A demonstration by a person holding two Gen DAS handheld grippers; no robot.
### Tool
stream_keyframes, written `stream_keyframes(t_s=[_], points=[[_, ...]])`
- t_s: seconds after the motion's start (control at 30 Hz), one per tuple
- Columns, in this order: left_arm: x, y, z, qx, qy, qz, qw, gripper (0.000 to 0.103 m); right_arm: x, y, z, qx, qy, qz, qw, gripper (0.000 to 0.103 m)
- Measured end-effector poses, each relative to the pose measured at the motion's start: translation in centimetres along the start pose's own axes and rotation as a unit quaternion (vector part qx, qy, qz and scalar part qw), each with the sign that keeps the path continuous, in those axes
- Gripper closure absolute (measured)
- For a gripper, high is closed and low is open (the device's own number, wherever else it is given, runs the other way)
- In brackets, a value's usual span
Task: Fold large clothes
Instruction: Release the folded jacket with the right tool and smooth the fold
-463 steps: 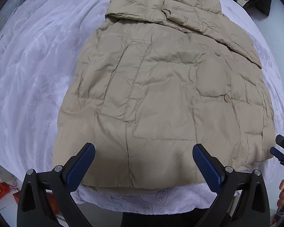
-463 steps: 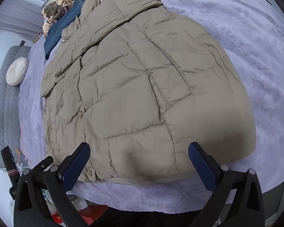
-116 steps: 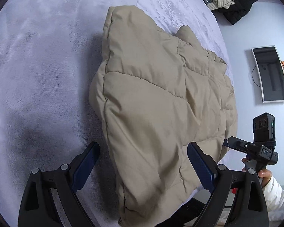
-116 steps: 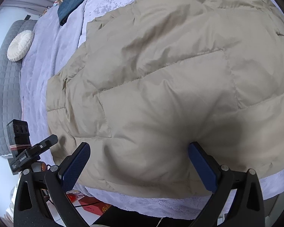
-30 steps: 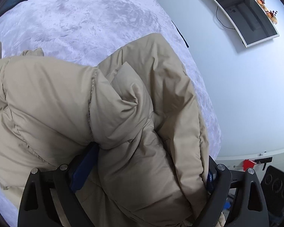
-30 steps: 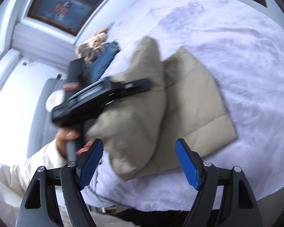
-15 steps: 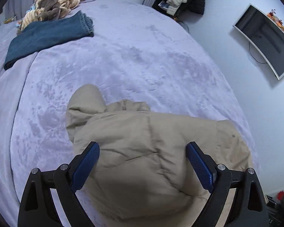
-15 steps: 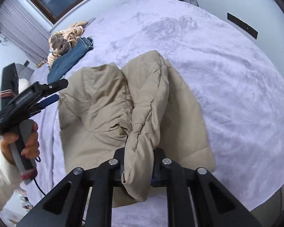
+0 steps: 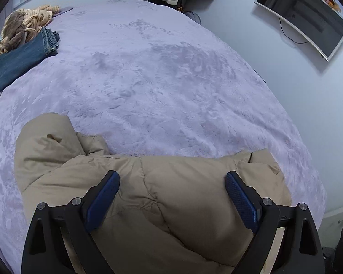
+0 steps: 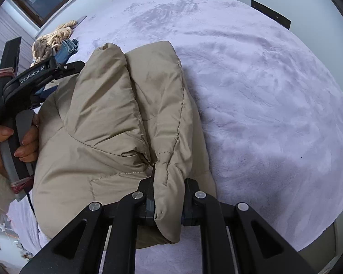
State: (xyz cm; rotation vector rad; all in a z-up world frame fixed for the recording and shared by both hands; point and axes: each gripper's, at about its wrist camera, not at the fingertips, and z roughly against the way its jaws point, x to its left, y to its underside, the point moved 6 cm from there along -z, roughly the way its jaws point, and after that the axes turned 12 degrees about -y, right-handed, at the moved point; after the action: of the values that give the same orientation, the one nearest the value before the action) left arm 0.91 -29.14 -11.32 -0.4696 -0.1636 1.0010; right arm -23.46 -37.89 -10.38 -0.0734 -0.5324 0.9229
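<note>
Most of the folding looks done: the tan puffer jacket [image 9: 162, 196] lies bunched into a thick bundle at the near edge of the lavender bed [image 9: 171, 86]. The left gripper [image 9: 171, 196] hovers over it with jaws wide, holding nothing. The right gripper [image 10: 168, 202] is clamped on a padded fold; flattening and tidying remain.

Your tan puffer jacket [image 10: 107, 118] lay bunched in thick, quilted folds on the near part of the lilac bedspread [image 10: 263, 91]. One puffy edge stood raised and pinched, and what seemed to be a sleeve [image 9: 45, 141] bulged out sideways.
</note>
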Motion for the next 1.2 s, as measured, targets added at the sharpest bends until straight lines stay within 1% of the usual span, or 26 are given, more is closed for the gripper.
stream_keyframes(t_s=[0.07, 0.13, 0.2, 0.27, 0.3, 0.33, 0.4, 0.43, 0.47, 0.53, 0.63, 0.73, 0.8, 0.83, 0.93, 0.97, 1.0, 1.07, 1.2], points=[[-0.6, 0.2, -0.7, 0.009, -0.001, -0.003, 1.0000, 0.009, -1.2, 0.5, -1.3, 0.017, 0.016, 0.008, 1.000, 0.089], [-0.8, 0.1, -0.9, 0.008, -0.009, -0.008, 0.9999, 0.009, -2.1, 0.9, -2.5, 0.040, -0.001, -0.015, 0.999, 0.089], [-0.4, 0.1, -1.1, 0.013, -0.008, -0.003, 0.9999, 0.009, -2.0, 0.3, -1.8, 0.044, -0.010, -0.024, 0.999, 0.087], [-0.2, 0.0, -1.3, 0.017, -0.007, 0.001, 0.9998, 0.009, -1.7, -0.6, 0.1, 0.030, -0.017, -0.027, 0.999, 0.079], [0.0, 0.0, -1.3, 0.018, -0.007, 0.002, 0.9998, 0.009, -1.6, -1.2, 1.0, 0.019, -0.027, -0.028, 0.999, 0.068], [0.1, 0.0, -1.3, 0.018, -0.007, 0.002, 0.9998, 0.009, -1.5, -1.9, 2.2, 0.002, -0.040, -0.031, 0.999, 0.054], [0.0, 0.0, -1.2, 0.018, -0.009, 0.001, 0.9998, 0.009, -0.9, -3.6, 4.2, -0.028, -0.074, -0.034, 0.996, 0.042], [0.1, 0.1, -1.2, 0.018, -0.010, 0.000, 0.9998, 0.009, -0.4, -4.6, 4.5, -0.031, -0.100, -0.035, 0.994, 0.039], [0.2, 0.1, -1.1, 0.019, -0.013, 0.000, 0.9997, 0.009, 0.1, -5.3, 4.3, -0.022, -0.125, -0.037, 0.991, 0.038], [0.6, 0.1, -0.8, 0.023, -0.019, 0.002, 0.9996, 0.009, 1.3, -6.2, 3.1, 0.002, -0.153, -0.036, 0.988, 0.038], [1.3, 0.1, 0.3, 0.028, -0.030, 0.006, 0.9991, 0.009, 2.9, -6.9, -0.2, 0.044, -0.168, -0.031, 0.984, 0.038], [2.3, 0.4, 1.5, 0.034, -0.038, 0.012, 0.9986, 0.009, 3.7, -6.5, -2.9, 0.079, -0.162, -0.039, 0.983, 0.038], [3.2, 0.8, 2.6, 0.038, -0.044, 0.018, 0.9982, 0.009, 3.9, -6.1, -4.5, 0.104, -0.138, -0.027, 0.985, 0.039], [3.6, 1.1, 3.1, 0.039, -0.049, 0.020, 0.9979, 0.009, 3.8, -6.0, -5.2, 0.109, -0.130, -0.017, 0.985, 0.039], [5.1, 2.2, 4.6, 0.044, -0.067, 0.032, 0.9963, 0.009, 4.2, -5.8, -5.8, 0.117, -0.107, 0.014, 0.987, 0.040], [5.8, 2.8, 5.2, 0.044, -0.074, 0.041, 0.9954, 0.003, 4.2, -5.8, -5.8, 0.119, -0.105, 0.016, 0.987, 0.040], [6.4, 3.3, 5.7, 0.044, -0.080, 0.049, 0.9946, 0.000, 4.1, -5.8, -5.9, 0.121, -0.104, 0.015, 0.987, 0.041], [7.3, 4.6, 6.6, 0.047, -0.088, 0.062, 0.9931, 0.000, 3.8, -6.1, -6.2, 0.125, -0.103, 0.012, 0.987, 0.042], [8.2, 8.8, 6.9, 0.087, -0.099, 0.083, 0.9878, 0.000, 3.0, -5.3, -6.0, 0.129, -0.100, 0.015, 0.986, 0.042]])
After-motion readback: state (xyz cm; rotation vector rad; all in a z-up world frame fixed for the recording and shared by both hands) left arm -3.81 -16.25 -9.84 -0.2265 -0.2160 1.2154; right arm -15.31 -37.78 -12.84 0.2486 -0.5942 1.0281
